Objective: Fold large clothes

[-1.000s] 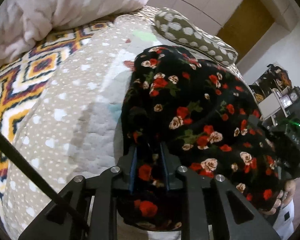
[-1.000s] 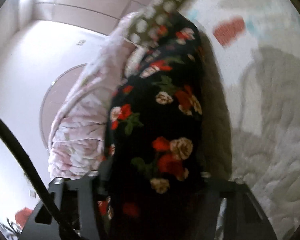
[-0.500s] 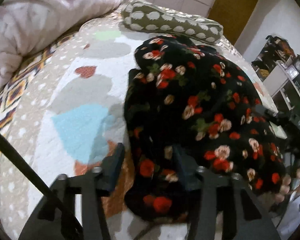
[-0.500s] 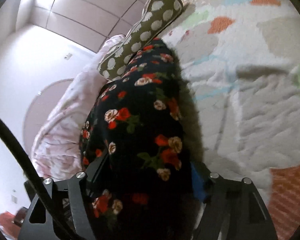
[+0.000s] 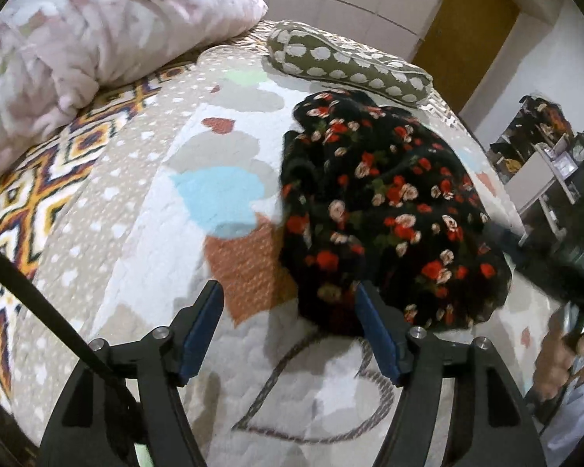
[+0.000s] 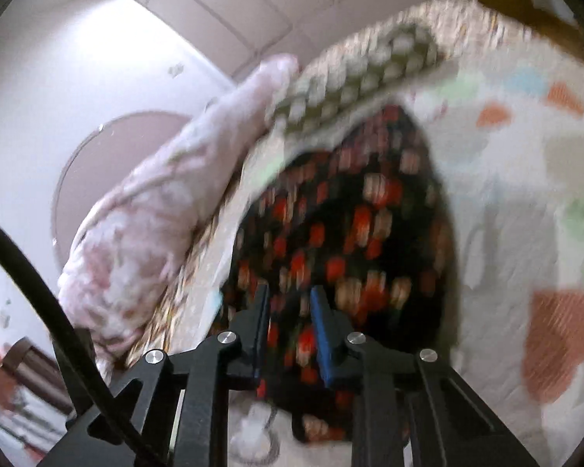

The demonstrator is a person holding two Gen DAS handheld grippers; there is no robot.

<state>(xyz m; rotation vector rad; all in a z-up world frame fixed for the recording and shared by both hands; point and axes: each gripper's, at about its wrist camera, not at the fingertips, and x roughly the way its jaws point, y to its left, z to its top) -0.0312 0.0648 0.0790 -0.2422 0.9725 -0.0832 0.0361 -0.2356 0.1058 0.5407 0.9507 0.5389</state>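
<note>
A black garment with red and cream flowers (image 5: 389, 210) lies bunched and folded over on the quilted bedspread (image 5: 222, 148). My left gripper (image 5: 292, 303) is open and empty, hovering just before the garment's near left edge. In the blurred right wrist view the same garment (image 6: 350, 233) fills the middle. My right gripper (image 6: 290, 311) hovers over its near part with the blue pads a narrow gap apart, and nothing shows clamped between them.
A pink blanket (image 5: 78, 50) is heaped at the back left and an olive polka-dot pillow (image 5: 346, 66) lies behind the garment. The right gripper's body and the hand on it (image 5: 564, 350) show at the right edge. Shelves (image 5: 545, 159) stand beyond the bed.
Both grippers have let go of the garment and pulled back from it. The left jaws opened wide. The garment now lies on the bed. The right jaws then narrowed, and that view is blurred by motion.
</note>
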